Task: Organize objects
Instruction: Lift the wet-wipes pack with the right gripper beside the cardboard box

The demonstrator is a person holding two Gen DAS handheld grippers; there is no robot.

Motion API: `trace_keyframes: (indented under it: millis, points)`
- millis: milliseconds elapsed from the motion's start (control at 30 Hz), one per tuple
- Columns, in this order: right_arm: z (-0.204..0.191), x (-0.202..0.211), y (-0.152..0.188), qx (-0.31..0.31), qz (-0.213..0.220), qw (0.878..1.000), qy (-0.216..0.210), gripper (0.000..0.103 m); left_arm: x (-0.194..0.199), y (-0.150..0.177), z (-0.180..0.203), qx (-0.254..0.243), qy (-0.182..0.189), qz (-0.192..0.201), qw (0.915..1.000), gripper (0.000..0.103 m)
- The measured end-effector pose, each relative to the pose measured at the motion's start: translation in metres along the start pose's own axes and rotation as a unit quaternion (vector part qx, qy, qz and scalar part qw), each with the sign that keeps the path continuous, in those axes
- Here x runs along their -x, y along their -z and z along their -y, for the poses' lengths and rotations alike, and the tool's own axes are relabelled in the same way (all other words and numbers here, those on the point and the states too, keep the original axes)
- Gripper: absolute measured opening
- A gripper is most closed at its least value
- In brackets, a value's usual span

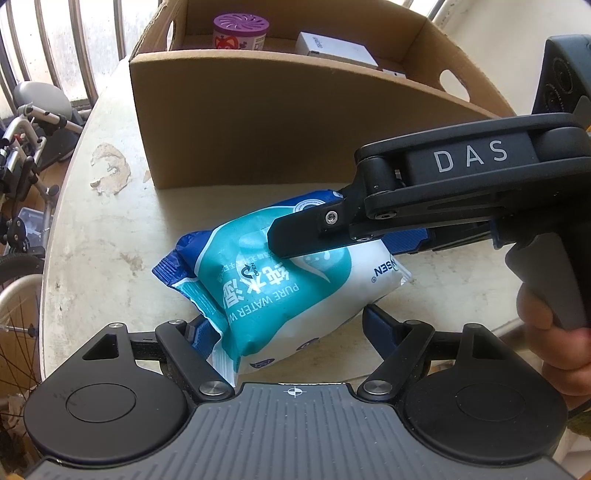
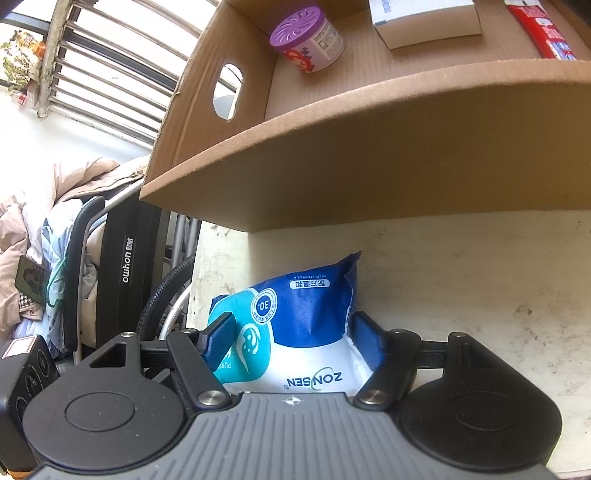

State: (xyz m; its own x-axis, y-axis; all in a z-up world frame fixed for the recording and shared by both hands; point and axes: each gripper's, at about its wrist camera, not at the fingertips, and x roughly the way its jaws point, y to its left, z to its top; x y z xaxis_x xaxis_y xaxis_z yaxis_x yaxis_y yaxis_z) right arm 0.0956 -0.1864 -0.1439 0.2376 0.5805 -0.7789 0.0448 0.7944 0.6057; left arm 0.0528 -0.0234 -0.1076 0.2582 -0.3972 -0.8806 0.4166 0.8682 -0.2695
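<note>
While both tools sit low over the tabletop [image 1: 110, 229], the wipes pack [image 1: 258, 280] lies flat on it, caught between them. It is a blue, teal and white soft pack.

The left tool [image 1: 280, 325] has its jaws set wide with the near end of the pack between them. The pack covers its left finger [image 1: 190, 332], and its right finger [image 1: 376, 319] is at the pack's edge. I can't tell if those pads press or only sit beside it.

The right tool [image 2: 293, 332] comes in from the left tool's right side, crossing over the far end of the pack. In its own view both blue pads [image 2: 221, 339] are against the pack's sides and the wrapper is crumpled at the right pad, so it reads as gripping the pack. A hand [image 1: 554, 350] holds its grey handle, to the right of the left tool.

The cardboard box [image 1: 258, 122] stands straight ahead of both tools, just past the pack, with its open top up. Inside, ahead and left of the tools, is a purple-lid container [image 1: 240, 31]. A white carton [image 1: 336, 46] is ahead, further right. A red packet [image 2: 543, 33] is at the far right of the right tool's view, only partly shown.
</note>
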Motion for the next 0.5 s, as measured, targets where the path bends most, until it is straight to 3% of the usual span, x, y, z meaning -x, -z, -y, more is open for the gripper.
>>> trace_keyframes:
  millis: [500]
  points:
    - [-0.003, 0.007, 0.008, -0.003, 0.012, 1.000, 0.003, 0.073, -0.005, -0.005, 0.005, -0.011, 0.001, 0.002, 0.9999, 0.079]
